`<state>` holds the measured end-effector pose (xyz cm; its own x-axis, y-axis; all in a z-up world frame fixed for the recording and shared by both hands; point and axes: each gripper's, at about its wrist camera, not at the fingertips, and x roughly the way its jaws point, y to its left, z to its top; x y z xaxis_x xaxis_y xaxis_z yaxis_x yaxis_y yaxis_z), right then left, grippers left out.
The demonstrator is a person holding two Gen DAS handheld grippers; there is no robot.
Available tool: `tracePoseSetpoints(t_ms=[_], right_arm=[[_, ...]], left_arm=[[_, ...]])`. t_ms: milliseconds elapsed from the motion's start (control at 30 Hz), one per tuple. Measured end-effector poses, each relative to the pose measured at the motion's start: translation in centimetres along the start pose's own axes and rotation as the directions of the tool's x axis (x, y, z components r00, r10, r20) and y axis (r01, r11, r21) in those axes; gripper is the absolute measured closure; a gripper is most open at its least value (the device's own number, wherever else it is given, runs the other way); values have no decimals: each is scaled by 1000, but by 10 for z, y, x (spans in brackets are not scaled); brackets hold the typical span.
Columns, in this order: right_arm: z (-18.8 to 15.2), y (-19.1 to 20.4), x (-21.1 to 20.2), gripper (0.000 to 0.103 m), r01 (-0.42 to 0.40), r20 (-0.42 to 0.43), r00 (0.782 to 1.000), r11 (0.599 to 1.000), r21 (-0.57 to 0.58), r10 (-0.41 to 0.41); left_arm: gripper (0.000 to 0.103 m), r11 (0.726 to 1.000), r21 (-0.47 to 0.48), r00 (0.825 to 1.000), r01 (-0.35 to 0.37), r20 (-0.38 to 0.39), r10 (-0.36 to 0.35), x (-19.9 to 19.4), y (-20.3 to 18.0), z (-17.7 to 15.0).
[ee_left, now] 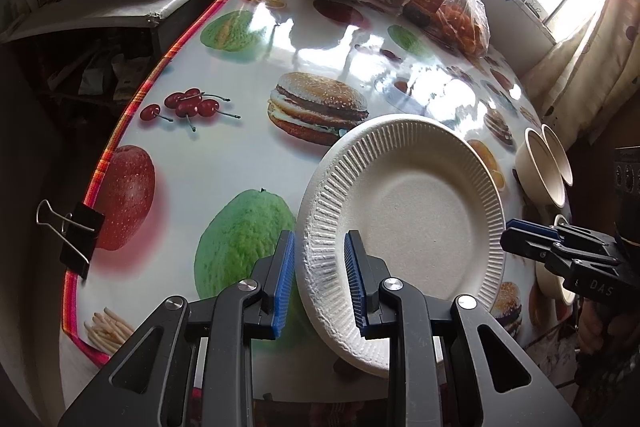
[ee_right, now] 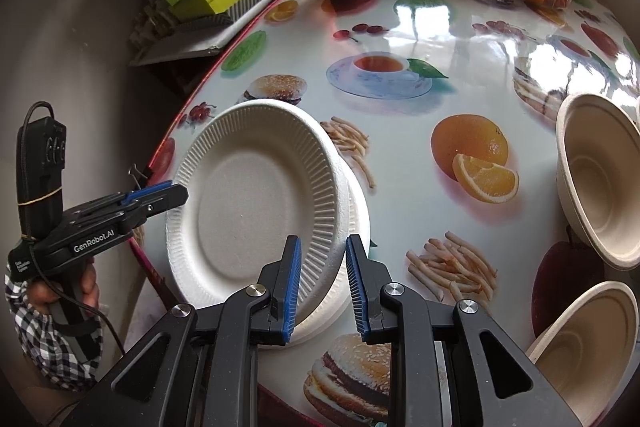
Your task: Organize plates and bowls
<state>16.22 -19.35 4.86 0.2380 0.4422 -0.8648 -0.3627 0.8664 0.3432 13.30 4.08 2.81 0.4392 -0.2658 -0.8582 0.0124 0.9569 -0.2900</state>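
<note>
Both hand-held grippers pinch one white paper plate [ee_left: 412,211] by opposite rims: the left hand-held gripper [ee_left: 320,279] and right hand-held gripper [ee_right: 322,285], above the bench [ee_right: 400,155].

Matt, ribbed paper plate [ee_left: 412,211] on glossy printed plastic tablecloth [ee_left: 248,163]
</note>
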Motion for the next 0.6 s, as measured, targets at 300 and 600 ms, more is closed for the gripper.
tracePoseSetpoints(t_ms=[300, 600], right_arm=[[-6, -4, 8, 79, 12, -14, 1000, 1000, 12, -11], [-8, -2, 12, 79, 30, -13, 999, 1000, 9, -30]], left_arm=[[78, 1000, 5, 1000, 4, -16, -4, 5, 0, -3], [78, 1000, 10, 1000, -2, -28, 2, 11, -1, -5]])
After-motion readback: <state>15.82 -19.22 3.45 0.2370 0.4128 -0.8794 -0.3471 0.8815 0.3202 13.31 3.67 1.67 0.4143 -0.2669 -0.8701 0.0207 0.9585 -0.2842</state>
